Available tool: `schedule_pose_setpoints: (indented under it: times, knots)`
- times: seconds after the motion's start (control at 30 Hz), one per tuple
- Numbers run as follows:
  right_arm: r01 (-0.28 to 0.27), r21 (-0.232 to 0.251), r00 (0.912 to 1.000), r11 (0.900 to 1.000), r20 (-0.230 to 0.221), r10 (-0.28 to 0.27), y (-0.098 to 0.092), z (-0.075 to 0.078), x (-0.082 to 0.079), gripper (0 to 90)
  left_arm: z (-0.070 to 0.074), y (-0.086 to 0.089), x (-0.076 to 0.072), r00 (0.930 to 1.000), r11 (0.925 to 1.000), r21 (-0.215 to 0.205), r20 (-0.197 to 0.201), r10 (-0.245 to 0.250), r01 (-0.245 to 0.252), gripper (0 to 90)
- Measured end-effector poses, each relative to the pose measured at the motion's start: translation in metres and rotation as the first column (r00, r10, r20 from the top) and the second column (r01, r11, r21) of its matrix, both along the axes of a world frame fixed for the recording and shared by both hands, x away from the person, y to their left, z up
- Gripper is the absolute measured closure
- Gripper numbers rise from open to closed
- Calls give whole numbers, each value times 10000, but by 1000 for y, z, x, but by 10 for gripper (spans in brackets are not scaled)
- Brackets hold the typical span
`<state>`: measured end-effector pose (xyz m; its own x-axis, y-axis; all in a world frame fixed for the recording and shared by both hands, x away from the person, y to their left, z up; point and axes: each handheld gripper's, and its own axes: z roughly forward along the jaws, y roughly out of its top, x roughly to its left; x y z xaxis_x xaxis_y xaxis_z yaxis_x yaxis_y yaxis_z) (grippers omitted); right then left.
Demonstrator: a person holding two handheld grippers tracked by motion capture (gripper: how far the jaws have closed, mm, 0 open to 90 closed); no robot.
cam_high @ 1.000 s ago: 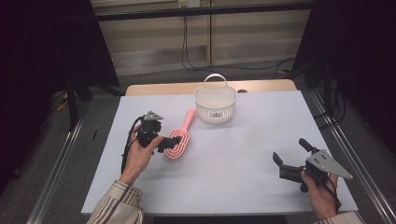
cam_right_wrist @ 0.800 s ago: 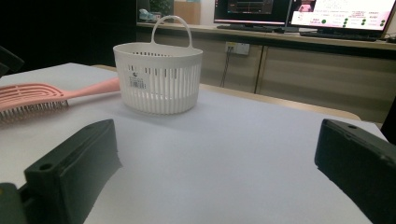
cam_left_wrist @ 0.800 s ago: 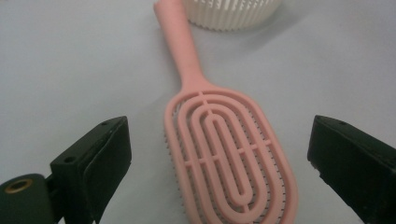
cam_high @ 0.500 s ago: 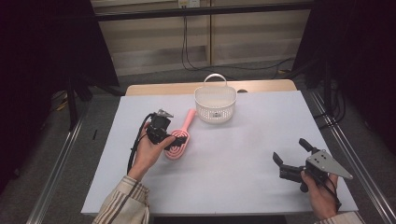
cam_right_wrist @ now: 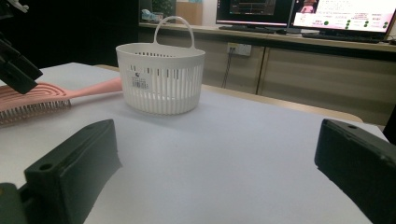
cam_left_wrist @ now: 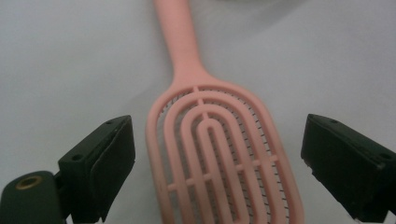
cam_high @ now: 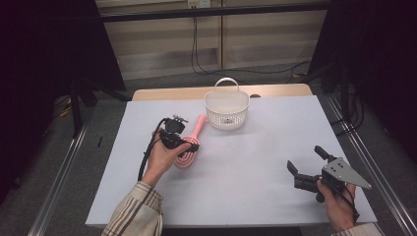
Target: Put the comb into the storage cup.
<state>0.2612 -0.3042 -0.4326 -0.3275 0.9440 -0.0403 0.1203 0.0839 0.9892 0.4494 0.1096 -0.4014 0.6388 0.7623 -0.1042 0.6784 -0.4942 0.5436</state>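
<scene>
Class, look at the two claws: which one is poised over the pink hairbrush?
The left claw: its open jaws straddle the pink hairbrush head. The right claw sits open, far off.

White slatted basket [cam_high: 226, 110], handle upright, stands near far edge of the white counter [cam_high: 255, 162]. Monitors [cam_right_wrist: 343, 16] lit on a bench behind; cables [cam_high: 206, 54] hang down.

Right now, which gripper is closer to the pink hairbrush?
Left. The left gripper hangs over the pink hairbrush, jaws open on both sides of its head. The right gripper sits far off, near the table's right edge.
</scene>
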Motion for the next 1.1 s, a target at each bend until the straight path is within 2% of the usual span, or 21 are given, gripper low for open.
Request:
schedule_pose_setpoints:
  times: [0.17, 0.2, 0.23, 0.3, 0.33, 0.37, 0.5, 0.53, 0.57, 0.6, 0.77, 0.83, 0.9, 0.93, 1.0, 1.1]
  knots:
    - [-3, -12, 10000, 10000, -33, 3, 0, 0, 0, 0, -4, -2, 4, 10000, 9998, 166, -47, 61, -60, 91]
    - [-11, 10, 10000, 10000, -60, 11, 0, 0, 0, 0, -7, -3, 5, 9997, 9997, 204, -211, 121, -116, 90]
    - [-23, 27, 10000, 10000, -70, 23, 0, 0, 0, 0, -7, -3, 5, 9997, 9997, 204, -211, 121, -116, 90]
    - [-25, -1, 10000, 10000, -68, 25, 0, 0, 0, 0, -8, -4, 5, 9998, 9991, 381, -114, 189, -185, 89]
    - [-18, 1, 10000, 10000, -90, 18, 0, 0, 0, 0, -9, -5, 5, 9996, 9992, 355, -223, 189, -181, 87]
    - [-8, 7, 10000, 10000, -99, 8, 0, -1, 0, 0, -11, -7, 5, 9997, 9985, 527, -196, 159, -149, 85]
    - [-8, 35, 9999, 10000, -107, 8, 0, -1, 1, 0, -12, -9, 5, 9993, 9987, 452, -265, 250, -238, 77]
    - [-14, 21, 10000, 10000, -96, 14, 0, -1, 1, 0, -12, -8, 6, 9997, 9988, 462, -221, 139, -129, 77]
    - [-2, 25, 9999, 10000, -110, 3, 0, -1, 0, 0, -11, -8, 5, 9993, 9993, 286, -273, 239, -231, 77]
    - [-2, 25, 9999, 10000, -110, 3, 0, -1, 0, 0, -11, -8, 5, 9993, 9993, 286, -273, 239, -231, 77]
    - [-5, 24, 9999, 10000, -110, 5, 0, -1, 0, 0, -14, -9, 5, 9993, 9988, 448, -287, 227, -214, 77]
    - [-13, 24, 9999, 10000, -116, 13, 0, -1, 0, 0, -18, -12, 6, 9993, 9983, 577, -361, 37, -16, 65]
    - [-8, 32, 9999, 10000, -119, 9, 0, -1, 0, 0, -18, -13, 6, 9991, 9990, 442, -415, 47, -29, 61]
    - [-16, 25, 9999, 10000, -112, 16, 0, -1, 0, 0, -18, -13, 7, 9995, 9983, 579, -296, 77, -60, 61]
    - [-26, 51, 9999, 10000, -100, 26, 0, -1, 0, 0, -18, -14, 6, 9996, 9984, 568, -273, 84, -69, 64]
    - [-46, 57, 9999, 10000, -101, 46, 0, -1, 1, 0, -20, -16, 7, 9993, 9979, 650, -363, 83, -59, 71]
